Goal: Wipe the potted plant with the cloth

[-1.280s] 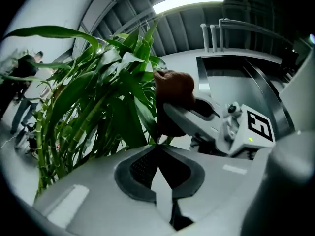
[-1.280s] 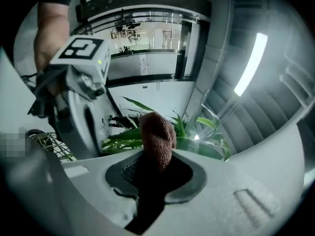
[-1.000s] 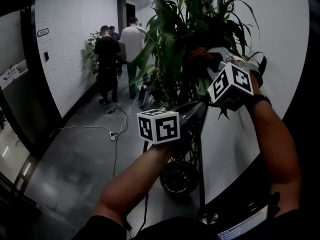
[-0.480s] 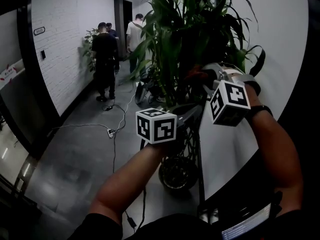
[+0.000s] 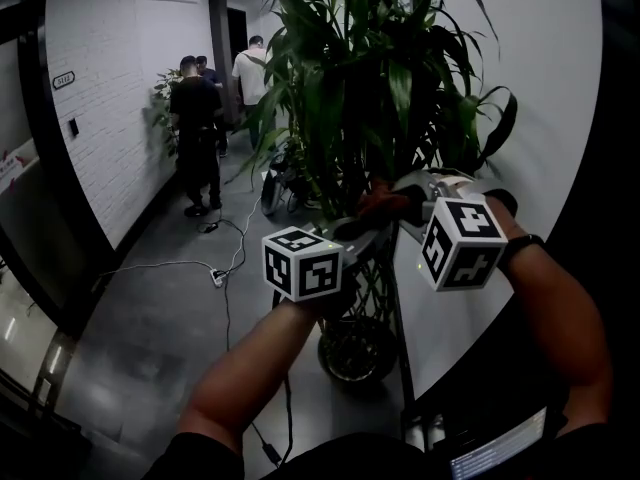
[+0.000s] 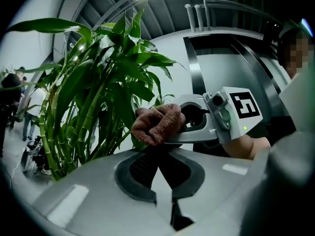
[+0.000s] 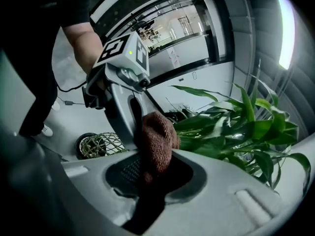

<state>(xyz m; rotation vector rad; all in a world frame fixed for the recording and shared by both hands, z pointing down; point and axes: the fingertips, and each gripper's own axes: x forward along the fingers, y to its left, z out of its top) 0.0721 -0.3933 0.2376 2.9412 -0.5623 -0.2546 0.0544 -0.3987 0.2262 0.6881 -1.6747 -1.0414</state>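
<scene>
The potted plant [image 5: 370, 78] has long green leaves and thin stems and stands in a woven pot [image 5: 350, 353] on the floor. My right gripper [image 5: 405, 206] is shut on a reddish-brown cloth [image 5: 383, 204], which is bunched in its jaws [image 7: 150, 173] low among the leaves. Just below it, my left gripper [image 5: 368, 226] is shut on a dark leaf that runs up into the cloth [image 6: 157, 124]. In the left gripper view the right gripper [image 6: 172, 129] is close ahead. In the right gripper view the left gripper [image 7: 134, 124] shows behind the cloth [image 7: 157, 139].
A white wall [image 5: 540, 88] stands right behind the plant. Several people [image 5: 195, 118] stand down the corridor at the back left, near another plant [image 5: 163, 98]. A cable and power strip [image 5: 216, 276] lie on the grey floor.
Both grippers have come down. The right one, with the cloth, has sunk from the upper leaves to the lower ones, close above the left gripper.
</scene>
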